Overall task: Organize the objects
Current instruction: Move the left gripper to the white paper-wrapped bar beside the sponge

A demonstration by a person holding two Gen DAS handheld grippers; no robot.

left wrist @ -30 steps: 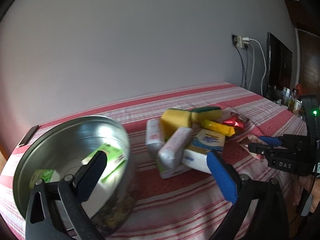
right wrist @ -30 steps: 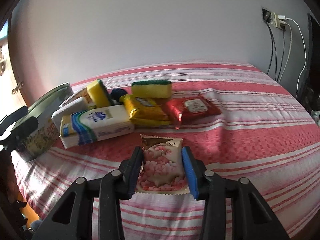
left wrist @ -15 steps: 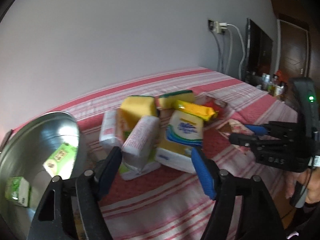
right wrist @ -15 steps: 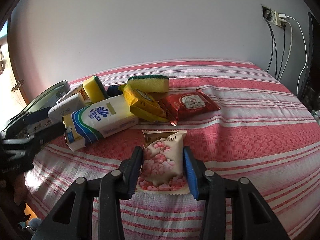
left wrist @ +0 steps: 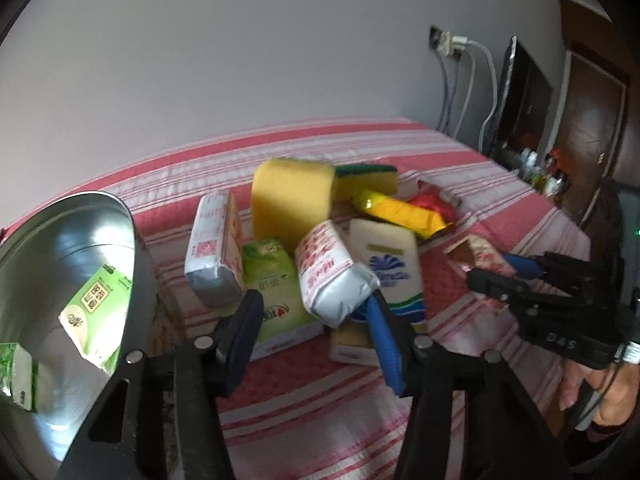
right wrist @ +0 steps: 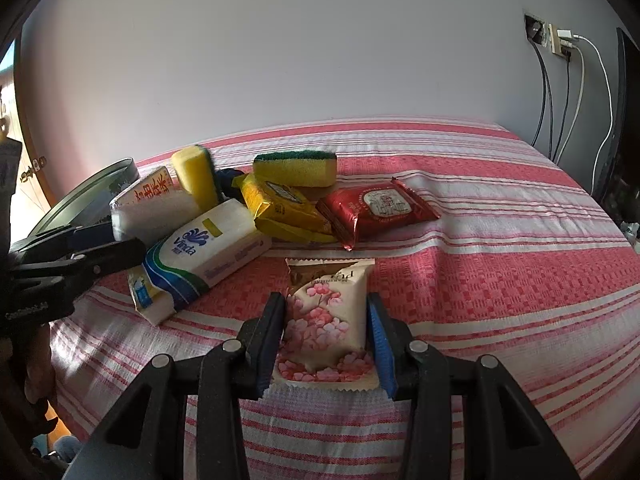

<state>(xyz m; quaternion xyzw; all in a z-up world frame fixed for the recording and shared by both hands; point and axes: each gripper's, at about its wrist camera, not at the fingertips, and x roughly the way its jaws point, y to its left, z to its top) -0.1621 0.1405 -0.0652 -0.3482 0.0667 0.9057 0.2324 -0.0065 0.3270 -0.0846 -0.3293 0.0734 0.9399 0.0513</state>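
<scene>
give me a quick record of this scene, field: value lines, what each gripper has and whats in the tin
surface: red and white striped cloth
right gripper: shut on the cherry-blossom packet
left gripper: fingers have just been closing around the white red-print tissue pack; contact unclear
metal tin: holds green packs
pile: two sponges, yellow packet, red packet, Vinda tissue pack

Tissue packs, two yellow sponges (left wrist: 294,196), yellow packet (right wrist: 280,204) and red packet (right wrist: 378,208) heaped at 11 o'clock of the floral sachet (right wrist: 326,320), which lies flat. Metal tin (left wrist: 72,264) tilted, green packs (left wrist: 96,312) inside.
</scene>
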